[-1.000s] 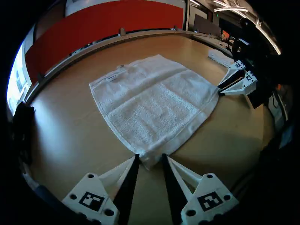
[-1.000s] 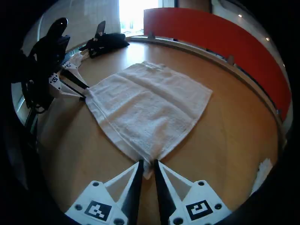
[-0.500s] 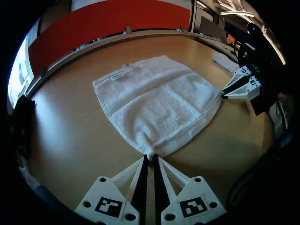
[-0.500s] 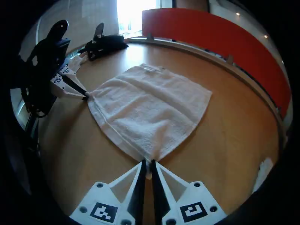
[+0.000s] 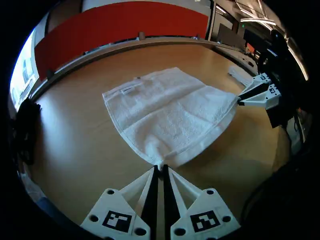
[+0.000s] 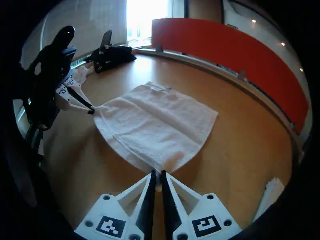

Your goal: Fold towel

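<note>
The white towel lies spread on the wooden desk, its far edge flat toward 12 o'clock and its near edge raised clear of the wood. The left gripper has its fingers closed on one near corner at 6 o'clock of the left gripper view. The right gripper pinches the other near corner the same way, at 6 o'clock of the right gripper view. Each gripper appears in the other's view, the right one at 3 o'clock and the left one at 9 o'clock, with the towel edge stretched between them.

The step in hand looks like the first fold, with both corners gripped and lifted. The next move would call for carrying both corners together toward 12 o'clock, keeping the edge taut and level, then laying them on the far corners before letting go
</note>
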Motion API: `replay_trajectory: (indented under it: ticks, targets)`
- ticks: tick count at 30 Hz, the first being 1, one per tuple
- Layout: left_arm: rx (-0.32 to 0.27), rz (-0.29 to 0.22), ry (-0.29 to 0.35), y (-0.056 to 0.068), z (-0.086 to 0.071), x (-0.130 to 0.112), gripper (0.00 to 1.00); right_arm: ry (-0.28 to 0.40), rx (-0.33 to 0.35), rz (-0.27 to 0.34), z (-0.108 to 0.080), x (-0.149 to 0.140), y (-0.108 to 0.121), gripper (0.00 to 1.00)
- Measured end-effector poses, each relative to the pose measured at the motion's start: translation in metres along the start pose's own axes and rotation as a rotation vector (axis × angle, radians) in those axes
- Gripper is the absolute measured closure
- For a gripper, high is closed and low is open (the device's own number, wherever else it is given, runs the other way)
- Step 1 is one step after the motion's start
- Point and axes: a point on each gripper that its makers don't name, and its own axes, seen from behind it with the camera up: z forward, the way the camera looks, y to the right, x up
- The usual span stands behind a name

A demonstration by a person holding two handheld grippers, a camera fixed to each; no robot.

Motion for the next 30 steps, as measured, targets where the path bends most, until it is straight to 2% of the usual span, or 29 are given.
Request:
replay_trajectory:
  ticks: [18,30]
  targets:
    - [-0.024,-0.045,0.026,0.011,-0.049,0.032,0.92,0.041,0.003,-0.028,-0.05,0.039,-0.006,0.9]
    - [-0.037,-0.071,0.039,0.013,-0.075,0.047,0.92,0.047,0.012,-0.039,-0.076,0.053,-0.015,0.9]
